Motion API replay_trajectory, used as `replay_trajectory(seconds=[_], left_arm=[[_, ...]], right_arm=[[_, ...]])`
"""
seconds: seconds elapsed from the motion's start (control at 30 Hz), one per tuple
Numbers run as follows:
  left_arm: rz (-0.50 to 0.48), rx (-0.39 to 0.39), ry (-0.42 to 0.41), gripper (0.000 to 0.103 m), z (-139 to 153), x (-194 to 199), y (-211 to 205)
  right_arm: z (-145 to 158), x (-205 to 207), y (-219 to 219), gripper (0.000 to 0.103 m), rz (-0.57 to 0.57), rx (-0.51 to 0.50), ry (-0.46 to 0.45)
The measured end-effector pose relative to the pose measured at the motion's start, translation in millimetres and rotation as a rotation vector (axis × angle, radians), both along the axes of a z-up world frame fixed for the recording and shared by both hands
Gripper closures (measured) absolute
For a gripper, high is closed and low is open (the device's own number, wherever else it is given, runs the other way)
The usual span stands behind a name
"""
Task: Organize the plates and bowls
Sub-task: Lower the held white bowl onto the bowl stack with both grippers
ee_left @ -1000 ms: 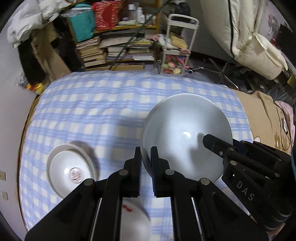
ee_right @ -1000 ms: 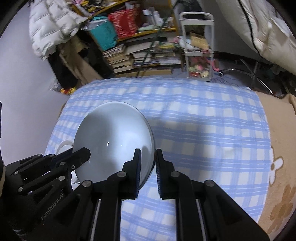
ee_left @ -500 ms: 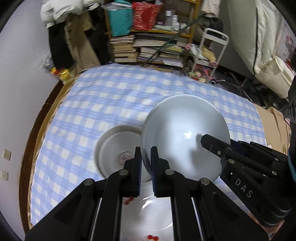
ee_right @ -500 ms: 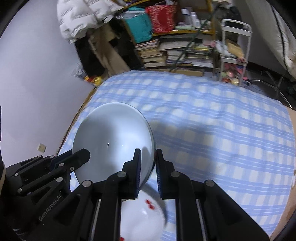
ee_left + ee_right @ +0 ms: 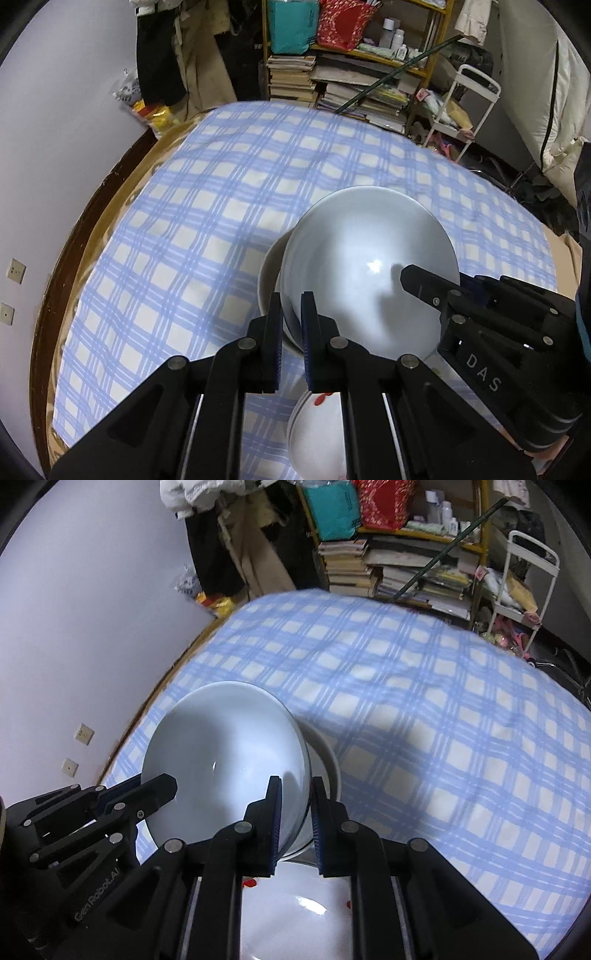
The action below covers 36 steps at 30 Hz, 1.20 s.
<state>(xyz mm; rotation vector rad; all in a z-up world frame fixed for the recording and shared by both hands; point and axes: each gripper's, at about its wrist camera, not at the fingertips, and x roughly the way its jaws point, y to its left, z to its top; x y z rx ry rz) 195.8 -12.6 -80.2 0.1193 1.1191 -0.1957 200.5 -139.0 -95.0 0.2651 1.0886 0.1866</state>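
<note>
1. The big grey bowl (image 5: 369, 273) was empty, held above a smaller bowl (image 5: 267, 275) on the checked bedspread (image 5: 207, 206).
2. The left gripper (image 5: 292, 314) and the right gripper (image 5: 295, 797) each pinched its rim, nearly closed.
3. Beneath the right gripper, a white plate (image 5: 295, 904) showed more clearly.

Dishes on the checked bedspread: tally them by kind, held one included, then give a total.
Plain white bowl, held by both grippers: 1
Plain white bowl lying under it: 1
White dish with red marks, partly hidden so kind unclear: 1
Total: 3
</note>
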Motion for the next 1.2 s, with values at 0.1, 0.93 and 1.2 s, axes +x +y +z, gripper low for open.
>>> replay_trajectory(seconds=[0.1,0.93,1.2], left_arm=[[0.003,0.024,-0.012,0.093,-11,0,2],[0.035,-0.059,0.047,0.093,-44,10,16],[0.035,-0.061,0.04,0.095,-44,8,16]], right_arm=[[-12,4,5,0.087,0.017,-0.013,0.013],[-45,0,20,0.087,0.07,-0.094,-0.04],[-38,-2,22,0.079,0.121,-0.113,-0.015]])
